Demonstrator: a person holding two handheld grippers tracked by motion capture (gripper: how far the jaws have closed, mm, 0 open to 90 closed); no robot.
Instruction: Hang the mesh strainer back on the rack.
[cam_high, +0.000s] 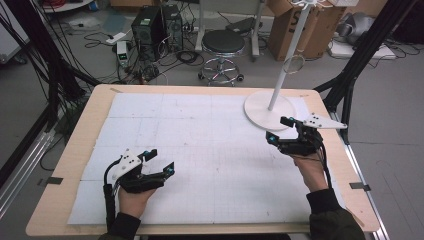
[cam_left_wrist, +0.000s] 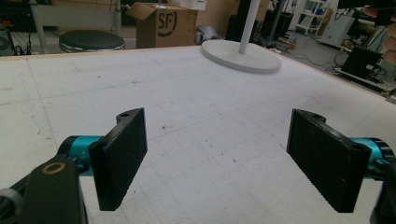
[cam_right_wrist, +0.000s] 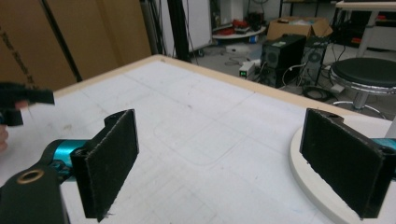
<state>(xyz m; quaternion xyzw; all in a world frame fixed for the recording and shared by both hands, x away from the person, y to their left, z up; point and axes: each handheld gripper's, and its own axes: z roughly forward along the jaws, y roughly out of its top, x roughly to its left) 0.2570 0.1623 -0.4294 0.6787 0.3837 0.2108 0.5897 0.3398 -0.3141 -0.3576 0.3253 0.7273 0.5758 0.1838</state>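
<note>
I read this as the very start: nothing is gripped and nothing on the table looks handled yet. My left gripper (cam_high: 159, 161) sits low over the near-left part of the white gridded paper mat (cam_high: 200, 150), jaws spread wide, nothing between them; the left gripper view shows bare mat in the gap between the two black ribbed pads (cam_left_wrist: 122, 156). My right gripper (cam_high: 280, 129) is at the far right, also wide open and empty, hovering just beside the round white flat base (cam_high: 262, 111) of the white stand. In the right gripper view one pad (cam_right_wrist: 343, 161) overlaps the base rim (cam_right_wrist: 303, 175); whether it touches, I cannot tell. The thin white pole (cam_high: 287, 65) rises upright from that base, with a small clear ring (cam_high: 293, 63) partway up.

The stand is the nearest thing to either claw, so I take it as the work item. It stands at the far-right corner of the light wooden table (cam_high: 80, 150).

Done: nothing visible. Left: everything, approach, closing on the stand or ring, and any move. Left hand looks idle.
</note>
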